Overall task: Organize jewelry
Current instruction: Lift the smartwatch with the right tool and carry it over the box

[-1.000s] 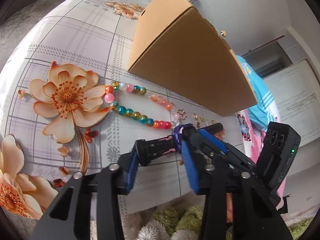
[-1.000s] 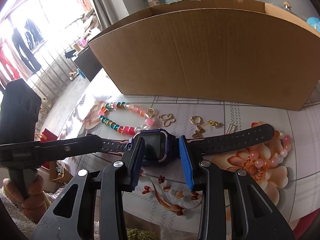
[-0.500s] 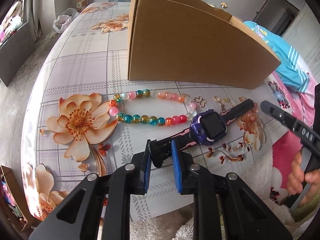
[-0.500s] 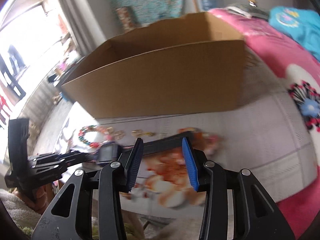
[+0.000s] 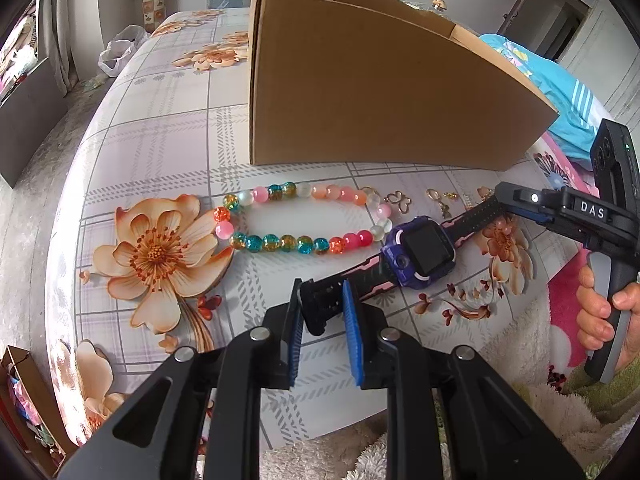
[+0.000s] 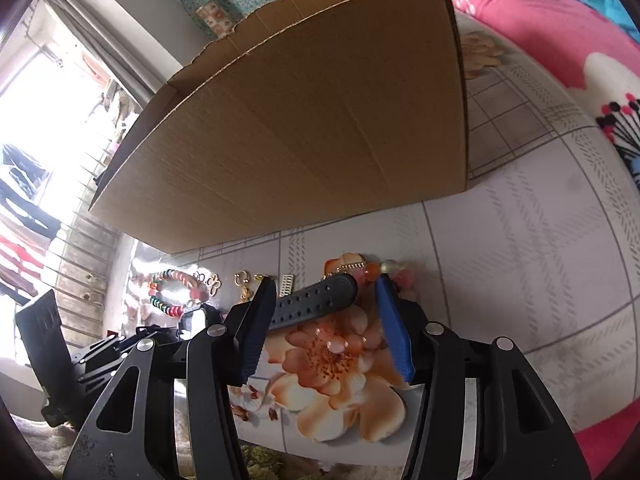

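A purple watch (image 5: 420,252) with a black and pink strap lies on the flowered tablecloth (image 5: 160,152). My left gripper (image 5: 323,294) is shut on the near strap end. The far strap end (image 6: 316,300) lies between the fingers of my right gripper (image 6: 326,320), whose jaws are opening; the blue pad (image 6: 394,332) stands clear of it. In the left wrist view the right gripper (image 5: 516,200) hangs over that strap end, held by a person's hand (image 5: 600,312). A string of coloured beads (image 5: 300,216) and small gold charms (image 5: 400,200) lie just behind the watch.
A tall open cardboard box (image 5: 360,92) stands right behind the jewelry. More gold pieces (image 6: 244,280) and a small white clasp (image 6: 286,284) lie beside the strap. A pink blanket (image 6: 560,28) lies to the right, and fluffy cloth (image 5: 540,380) sits past the near edge.
My left gripper has shut on the near strap end. The right gripper left the watch body, slid right to the far strap end, and its jaws widened.
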A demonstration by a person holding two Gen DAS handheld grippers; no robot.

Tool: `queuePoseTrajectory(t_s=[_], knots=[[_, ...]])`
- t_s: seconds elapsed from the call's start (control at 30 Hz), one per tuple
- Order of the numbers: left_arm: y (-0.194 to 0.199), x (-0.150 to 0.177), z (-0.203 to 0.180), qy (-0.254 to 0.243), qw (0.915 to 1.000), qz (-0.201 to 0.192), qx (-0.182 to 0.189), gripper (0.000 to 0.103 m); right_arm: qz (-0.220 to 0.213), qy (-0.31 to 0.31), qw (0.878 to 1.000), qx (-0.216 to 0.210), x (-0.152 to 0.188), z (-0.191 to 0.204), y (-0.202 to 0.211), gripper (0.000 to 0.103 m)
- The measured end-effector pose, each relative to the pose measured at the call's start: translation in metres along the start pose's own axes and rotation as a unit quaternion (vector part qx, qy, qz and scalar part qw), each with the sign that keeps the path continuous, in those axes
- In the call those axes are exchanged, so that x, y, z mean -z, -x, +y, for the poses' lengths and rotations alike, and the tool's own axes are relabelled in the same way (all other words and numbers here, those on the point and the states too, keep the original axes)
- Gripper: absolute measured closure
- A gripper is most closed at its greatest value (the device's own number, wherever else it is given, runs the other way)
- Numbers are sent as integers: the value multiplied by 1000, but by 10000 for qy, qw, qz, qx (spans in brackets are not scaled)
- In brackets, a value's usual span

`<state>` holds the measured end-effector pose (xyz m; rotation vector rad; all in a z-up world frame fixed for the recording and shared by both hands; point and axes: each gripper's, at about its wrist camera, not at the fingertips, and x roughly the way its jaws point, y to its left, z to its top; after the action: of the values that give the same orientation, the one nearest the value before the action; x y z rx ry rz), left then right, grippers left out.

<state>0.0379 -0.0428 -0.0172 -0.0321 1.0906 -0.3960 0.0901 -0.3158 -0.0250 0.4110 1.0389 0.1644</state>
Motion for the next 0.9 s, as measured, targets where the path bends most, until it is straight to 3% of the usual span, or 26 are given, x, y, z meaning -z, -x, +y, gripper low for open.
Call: queuePoseTrajectory(t_s=[0.17,0.23,0.4,0.57,0.7,0.9], knots=[[0,-1,3,-2,10000,9,50,84,36,-294,9985,-467,-1,-7,4,56],[1,-1,4,-1,10000,12,64,84,-58,-335,9979,-557,0,-6,9,64],[1,-1,4,-38,10000,4,50,84,-246,-247,9978,-560,2,2,15,99],[8,-1,4,-69,9999,-80,61,90,-543,130,9983,-182,7,23,28,102],[31,-6,3,-217,9988,-348,258,92,-790,534,9954,-118,13,51,48,102],[86,-39,3,-468,9931,-715,806,92,-1208,1008,9870,-325,-2,83,99,102]])
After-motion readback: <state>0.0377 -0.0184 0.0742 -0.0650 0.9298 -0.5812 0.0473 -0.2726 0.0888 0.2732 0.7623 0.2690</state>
